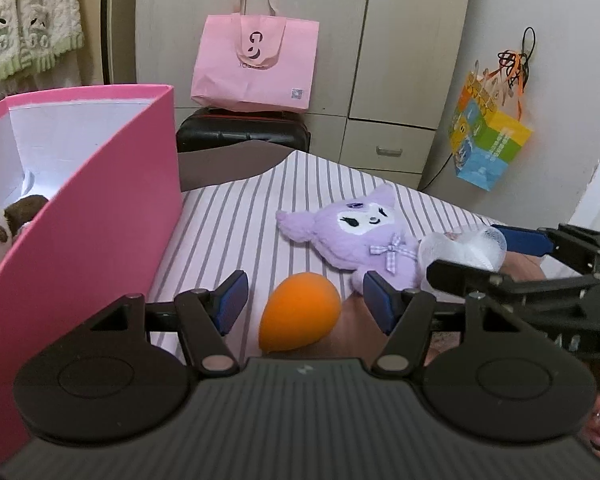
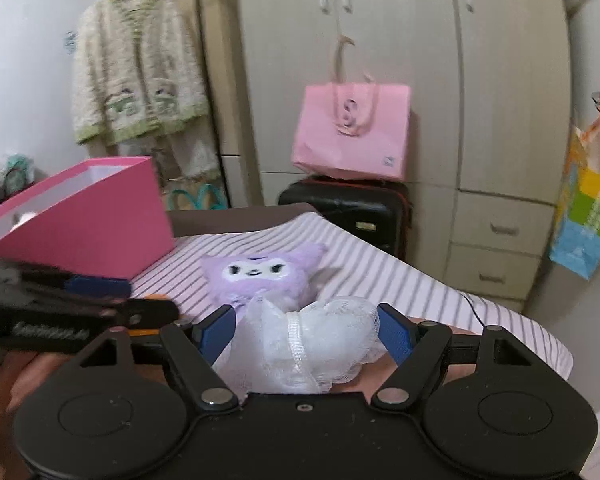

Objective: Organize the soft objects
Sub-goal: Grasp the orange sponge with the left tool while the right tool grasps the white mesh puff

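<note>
Left gripper [image 1: 304,300]: jaws part open, straddling orange sponge [image 1: 298,312] without contact, near the striped bed's [image 1: 236,216] front edge. Right gripper [image 2: 306,326]: jaws wide, white mesh puff [image 2: 304,344] between; grip unclear. Purple plush [image 1: 364,236] mid-bed; pink box [image 1: 96,208] at left edge.

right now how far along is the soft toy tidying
One brown-and-white plush already sits in the pink box. The left gripper brackets the orange sponge; the right gripper brackets the white mesh pouf. The purple plush lies on the bed.
</note>
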Available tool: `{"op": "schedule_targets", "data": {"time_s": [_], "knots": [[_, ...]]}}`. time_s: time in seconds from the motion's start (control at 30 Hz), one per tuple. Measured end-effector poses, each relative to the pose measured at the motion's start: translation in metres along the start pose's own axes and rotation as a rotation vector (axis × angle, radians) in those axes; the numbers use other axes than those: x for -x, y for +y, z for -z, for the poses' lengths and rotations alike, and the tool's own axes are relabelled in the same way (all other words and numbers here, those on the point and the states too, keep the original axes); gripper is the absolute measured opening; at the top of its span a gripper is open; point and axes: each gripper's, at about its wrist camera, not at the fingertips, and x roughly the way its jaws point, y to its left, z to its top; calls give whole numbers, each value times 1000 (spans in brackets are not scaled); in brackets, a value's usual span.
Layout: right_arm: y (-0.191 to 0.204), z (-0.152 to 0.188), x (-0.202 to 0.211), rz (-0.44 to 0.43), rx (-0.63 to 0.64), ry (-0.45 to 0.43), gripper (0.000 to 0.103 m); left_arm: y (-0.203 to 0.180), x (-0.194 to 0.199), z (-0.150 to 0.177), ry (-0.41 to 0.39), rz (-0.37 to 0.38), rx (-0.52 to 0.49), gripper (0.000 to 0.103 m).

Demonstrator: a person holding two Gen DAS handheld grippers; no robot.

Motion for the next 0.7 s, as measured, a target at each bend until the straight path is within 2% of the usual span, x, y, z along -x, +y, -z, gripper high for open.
{"op": "schedule_targets", "data": {"time_s": [0.13, 0.3, 0.47, 0.53, 0.7], "knots": [[8, 3, -3, 32, 79, 23, 82, 1, -7, 0, 11, 0, 11, 61], [1, 13, -5, -3, 57, 63, 80, 4, -12, 3, 17, -1, 21, 61], [3, 21, -5, 3, 60, 71, 61, 4, -18, 7, 30, 9, 26, 58], [4, 23, -4, 6, 65, 72, 55, 5, -18, 8, 42, 15, 28, 44], [13, 28, 5, 33, 81, 45, 45, 8, -13, 10, 44, 44, 42, 41]]}}
